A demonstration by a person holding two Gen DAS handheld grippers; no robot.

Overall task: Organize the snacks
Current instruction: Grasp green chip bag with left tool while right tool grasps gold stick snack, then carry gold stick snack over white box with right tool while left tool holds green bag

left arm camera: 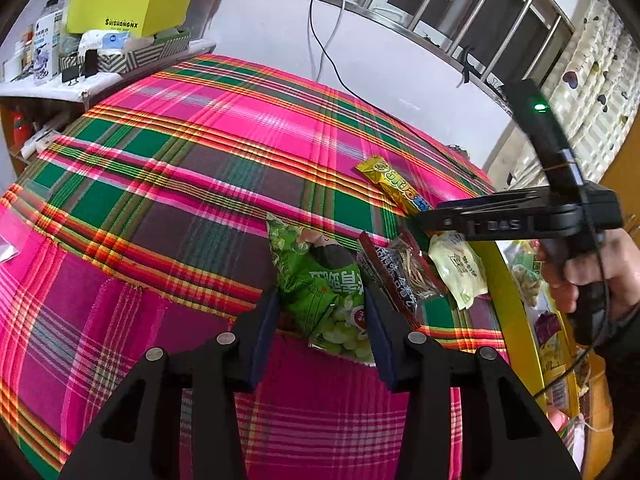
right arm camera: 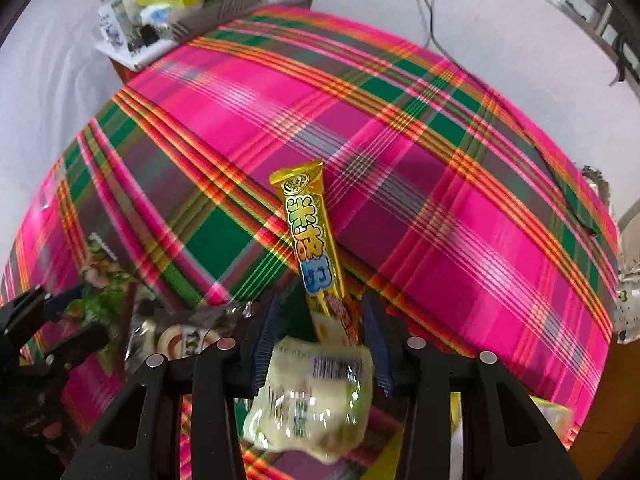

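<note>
A green snack bag lies on the plaid cloth, and my left gripper is shut on its near half, both pads against its sides. To its right lie a dark red pack and a pale green packet. A long golden stick snack points away across the cloth. Its near end sits between the open jaws of my right gripper without touching either pad. The pale packet lies blurred under that gripper. The left wrist view shows the right gripper side-on above the stick's end.
A yellow box with several snacks stands at the cloth's right edge, beside the person's hand. A shelf at the far left carries a lime box and bottles. A black cable runs down the far wall.
</note>
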